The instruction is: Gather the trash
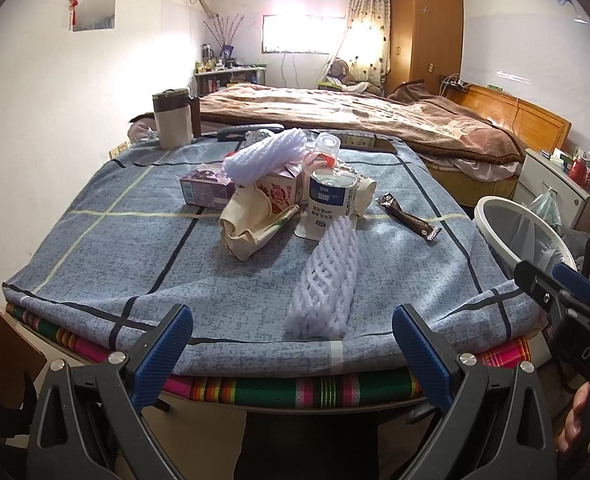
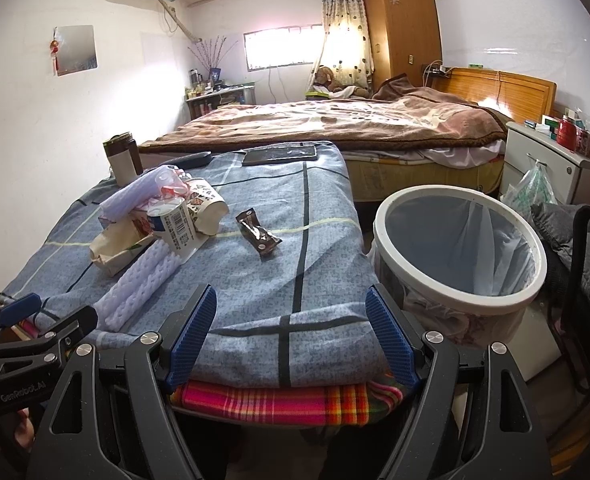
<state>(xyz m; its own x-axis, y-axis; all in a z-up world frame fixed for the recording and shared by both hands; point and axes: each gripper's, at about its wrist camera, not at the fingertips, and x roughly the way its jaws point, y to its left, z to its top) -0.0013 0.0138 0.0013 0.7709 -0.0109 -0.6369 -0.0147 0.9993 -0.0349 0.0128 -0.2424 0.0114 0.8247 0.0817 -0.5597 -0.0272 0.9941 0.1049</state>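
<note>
A heap of trash lies on the blue checked table cloth [image 1: 135, 264]: a white foam net sleeve [image 1: 327, 280] nearest me, a white-blue can [image 1: 331, 196], a crumpled paper bag [image 1: 251, 220], a milk carton [image 1: 281, 190], a purple carton [image 1: 207, 188], a second foam sleeve [image 1: 267, 154] and a brown wrapper [image 1: 409, 216]. My left gripper [image 1: 293, 340] is open at the table's near edge, just short of the foam sleeve. My right gripper [image 2: 291, 332] is open over the table's near right corner, holding nothing. The lined white bin [image 2: 459, 248] stands right of the table.
A thermos [image 1: 173, 118] and a dark phone [image 2: 281, 154] sit at the table's far end. Behind is a bed with a brown blanket [image 2: 335, 124]. A white nightstand [image 2: 547, 156] and a plastic bag [image 2: 533, 192] stand beyond the bin; a black chair frame [image 2: 583, 280] is at far right.
</note>
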